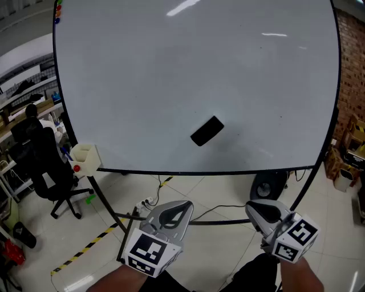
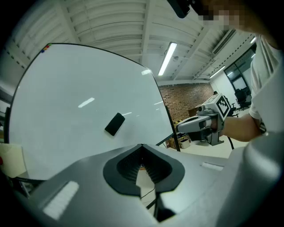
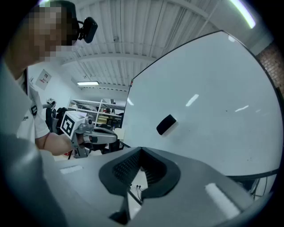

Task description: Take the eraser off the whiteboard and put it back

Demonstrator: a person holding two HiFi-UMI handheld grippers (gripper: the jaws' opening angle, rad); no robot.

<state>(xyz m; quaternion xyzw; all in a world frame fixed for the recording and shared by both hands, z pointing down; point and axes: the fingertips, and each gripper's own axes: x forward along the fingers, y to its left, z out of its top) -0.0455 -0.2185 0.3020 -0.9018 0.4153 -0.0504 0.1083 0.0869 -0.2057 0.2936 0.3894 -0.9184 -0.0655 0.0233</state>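
Whiteboard (image 1: 142,74) fills the view, its black eraser (image 1: 206,131) clinging tilted near 6 o'clock, probably light, rigid and magnet-held, best pinched across its long sides; left tongs (image 1: 183,205) and right tongs (image 1: 255,209) wait pressed together, empty.

Whiteboard (image 1: 142,74) stands on a black frame. Black eraser (image 1: 206,131) sticks to its lower middle, tilted (right end higher). Coloured magnets (image 1: 57,12) at top left corner, white holder box (image 1: 85,158) at lower left corner. Tiled floor (image 1: 222,239) below carries an office chair (image 1: 48,165), a power strip with cables (image 1: 149,201) and yellow-black tape (image 1: 85,246).
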